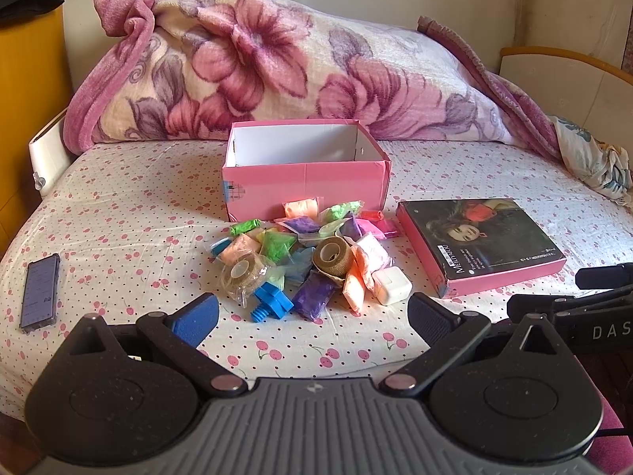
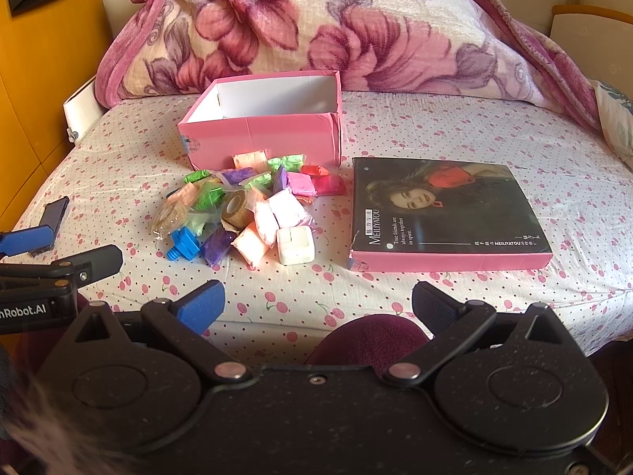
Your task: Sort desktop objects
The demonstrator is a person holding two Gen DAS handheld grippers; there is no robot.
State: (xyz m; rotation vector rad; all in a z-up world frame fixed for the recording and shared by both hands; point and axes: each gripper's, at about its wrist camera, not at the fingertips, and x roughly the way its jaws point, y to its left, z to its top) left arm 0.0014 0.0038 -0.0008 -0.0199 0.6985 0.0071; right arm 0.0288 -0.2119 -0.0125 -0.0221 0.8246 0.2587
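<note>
An open pink box stands on the bed, white inside. In front of it lies a pile of coloured clay packets, two tan tape rolls, a blue plastic bolt and a white charger cube. The box lid lies to the right. My left gripper is open and empty just short of the pile. My right gripper is open and empty, nearer the bed's front edge.
A phone lies on the cherry-print sheet at the left. A flowered pink blanket is heaped behind the box. Each gripper shows at the edge of the other's view.
</note>
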